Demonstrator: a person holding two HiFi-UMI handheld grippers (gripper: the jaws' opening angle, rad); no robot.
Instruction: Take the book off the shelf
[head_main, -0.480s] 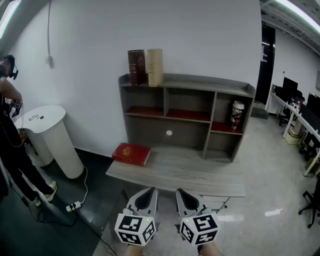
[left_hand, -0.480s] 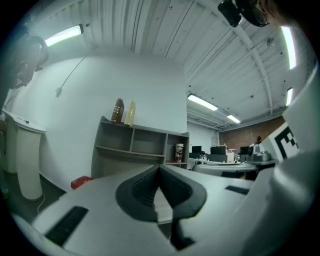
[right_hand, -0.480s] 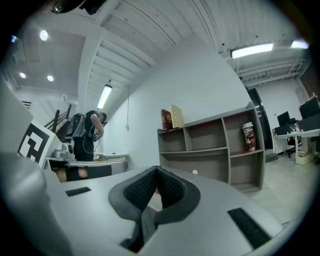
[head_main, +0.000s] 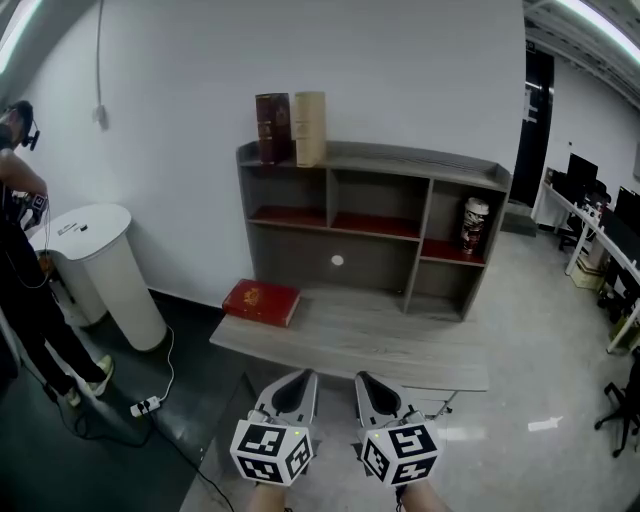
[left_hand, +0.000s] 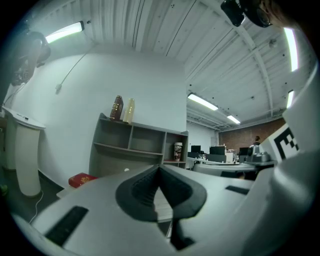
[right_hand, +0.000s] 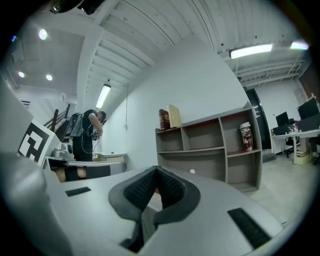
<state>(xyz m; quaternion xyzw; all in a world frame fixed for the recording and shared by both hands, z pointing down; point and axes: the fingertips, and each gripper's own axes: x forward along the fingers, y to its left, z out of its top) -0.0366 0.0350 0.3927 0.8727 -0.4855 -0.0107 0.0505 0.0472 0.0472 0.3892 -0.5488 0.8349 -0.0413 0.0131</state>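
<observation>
Two books stand upright on top of the grey shelf unit: a dark red one and a cream one. A flat red book lies on the desk at its left end. Both grippers are held low in front of the desk, well short of the shelf. My left gripper is shut and empty, and so is my right gripper. The left gripper view shows the shut jaws below the two books. In the right gripper view the jaws meet below the same books.
A printed can stands in the shelf's right compartment. A white round bin and a person are at the left, with a power strip and cable on the floor. Office desks and chairs fill the right.
</observation>
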